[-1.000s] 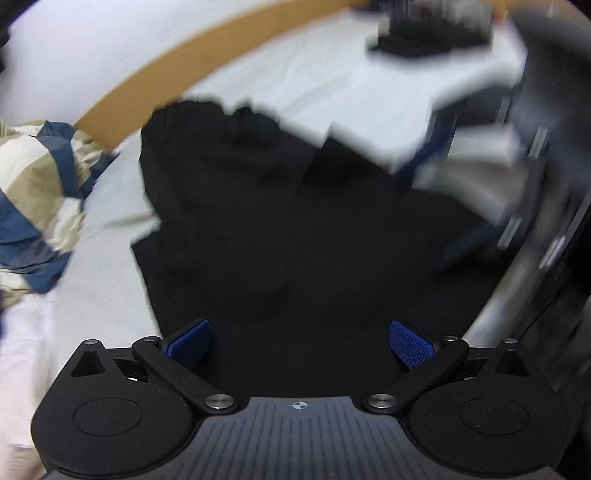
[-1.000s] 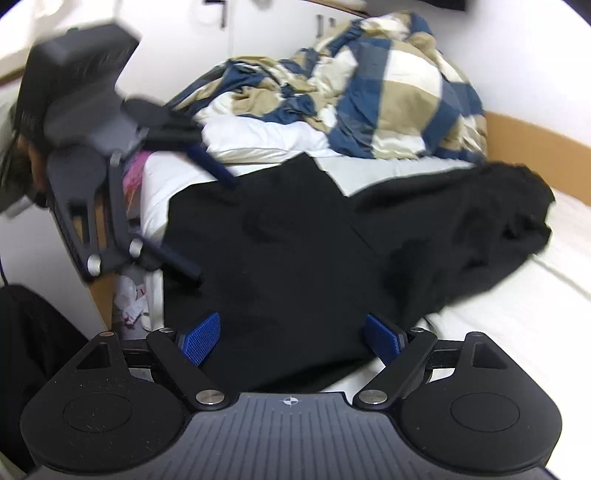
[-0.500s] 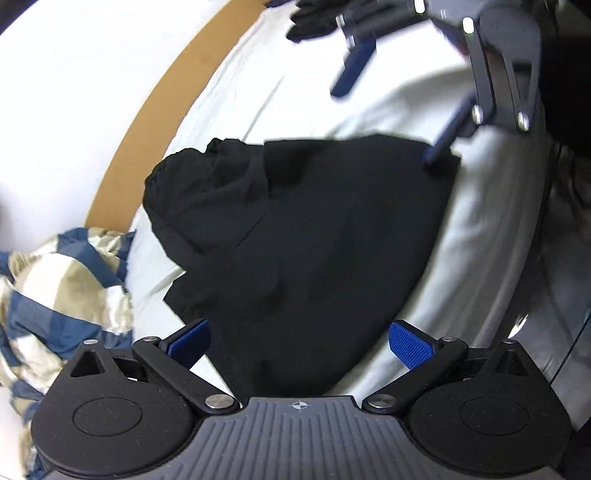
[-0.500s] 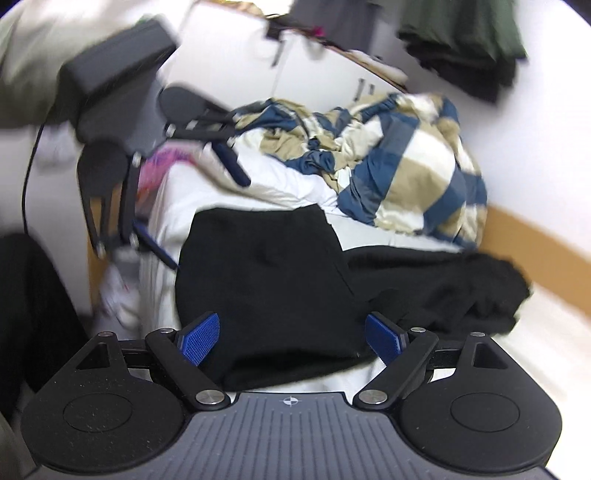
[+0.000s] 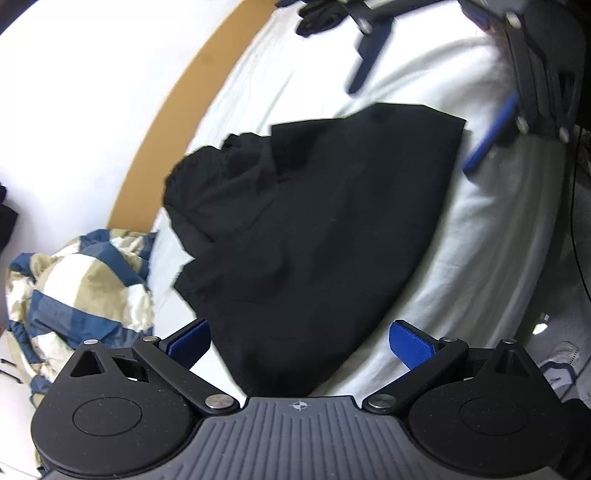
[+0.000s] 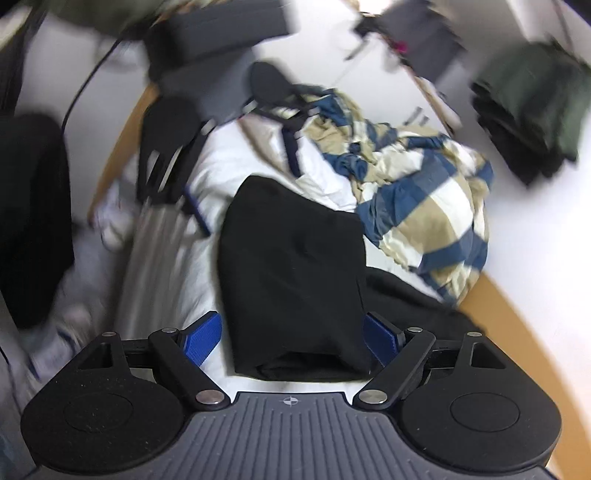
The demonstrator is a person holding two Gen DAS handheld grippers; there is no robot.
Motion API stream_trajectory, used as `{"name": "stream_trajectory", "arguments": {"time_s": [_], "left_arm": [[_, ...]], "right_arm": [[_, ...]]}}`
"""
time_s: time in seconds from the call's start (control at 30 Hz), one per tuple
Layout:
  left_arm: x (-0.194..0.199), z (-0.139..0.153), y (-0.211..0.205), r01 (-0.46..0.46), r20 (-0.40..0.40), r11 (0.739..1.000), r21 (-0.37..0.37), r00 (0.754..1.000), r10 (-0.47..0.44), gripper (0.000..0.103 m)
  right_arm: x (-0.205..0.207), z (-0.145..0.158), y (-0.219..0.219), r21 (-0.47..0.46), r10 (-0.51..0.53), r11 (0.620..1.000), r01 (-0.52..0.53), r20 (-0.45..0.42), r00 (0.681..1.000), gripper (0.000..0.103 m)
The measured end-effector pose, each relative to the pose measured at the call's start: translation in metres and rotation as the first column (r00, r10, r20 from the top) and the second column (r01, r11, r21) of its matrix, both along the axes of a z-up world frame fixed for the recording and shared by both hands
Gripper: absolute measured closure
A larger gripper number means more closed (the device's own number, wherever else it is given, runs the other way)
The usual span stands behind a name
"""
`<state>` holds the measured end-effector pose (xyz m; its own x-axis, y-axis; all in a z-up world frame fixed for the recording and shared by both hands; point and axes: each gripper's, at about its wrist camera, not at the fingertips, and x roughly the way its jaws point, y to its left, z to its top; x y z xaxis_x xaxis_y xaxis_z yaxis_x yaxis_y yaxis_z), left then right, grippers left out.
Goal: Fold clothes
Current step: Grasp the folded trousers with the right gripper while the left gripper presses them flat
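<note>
A black garment lies partly folded on the white bed sheet, with a bunched part at its far left. It also shows in the right wrist view as a folded rectangle. My left gripper is open and empty, held above the garment's near end. My right gripper is open and empty, above the garment's other end. The right gripper also shows in the left wrist view, raised beyond the garment's far corner. The left gripper shows blurred in the right wrist view.
A blue, beige and white checked duvet is heaped at the bed's head, also in the right wrist view. A wooden bed frame runs along the white wall. Dark clothes lie at the far end. Clothes hang on the wall.
Both grippers have lifted away from the garment and pulled back, so more of the bed shows. The garment lies flat and has not moved since half a second ago.
</note>
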<state>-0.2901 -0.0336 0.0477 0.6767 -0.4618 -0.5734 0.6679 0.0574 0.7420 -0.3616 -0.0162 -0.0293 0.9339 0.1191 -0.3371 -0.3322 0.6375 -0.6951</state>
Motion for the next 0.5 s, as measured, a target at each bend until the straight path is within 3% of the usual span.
{"name": "stream_trajectory", "arguments": {"time_s": [0.2,0.3,0.5], "left_arm": [[0.015,0.003,0.006,-0.061,-0.016,0.995,-0.085,0.998,0.06,0.0],[0.014,0.002,0.01,-0.024,-0.017,0.989,-0.144,1.0,0.022,0.001],[0.005,-0.011,0.01,0.102,0.046,0.99,-0.095,0.994,-0.098,0.0]], "right_arm": [[0.016,0.01,-0.005,0.082,-0.08,0.993,0.08,0.001,0.997,0.021],[0.019,0.016,-0.007,0.084,-0.102,0.992,0.099,0.025,0.995,0.021],[0.017,0.015,-0.006,0.06,-0.107,0.993,0.104,0.061,0.992,0.021]]}}
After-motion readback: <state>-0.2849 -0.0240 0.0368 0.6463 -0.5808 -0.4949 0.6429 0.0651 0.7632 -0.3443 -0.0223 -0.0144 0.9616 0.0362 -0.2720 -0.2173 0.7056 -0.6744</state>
